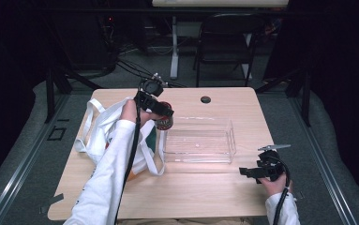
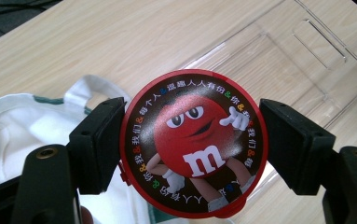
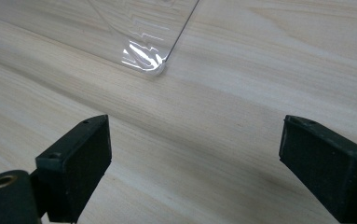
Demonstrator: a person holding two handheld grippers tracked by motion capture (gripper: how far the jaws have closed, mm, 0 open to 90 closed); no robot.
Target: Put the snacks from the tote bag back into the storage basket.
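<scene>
My left gripper point(image 2: 192, 140) is shut on a round red candy tin point(image 2: 194, 142) with a red cartoon figure on its lid. In the high view the tin point(image 1: 164, 119) hangs above the table, between the white cloth bag point(image 1: 103, 129) and the left end of the clear plastic tray point(image 1: 200, 140). The left gripper point(image 1: 160, 114) reaches over the bag. My right gripper point(image 1: 248, 172) rests low at the table's front right, jaws wide open, nothing between them point(image 3: 192, 168). A corner of the tray point(image 3: 148, 65) lies just ahead of it.
The wooden table point(image 1: 205, 192) has a round cable hole point(image 1: 205, 99) near its far edge. A black folding chair point(image 1: 224, 42) and a white table leg point(image 1: 174, 47) stand beyond it. The bag's handles point(image 1: 86, 126) spread out on the table's left side.
</scene>
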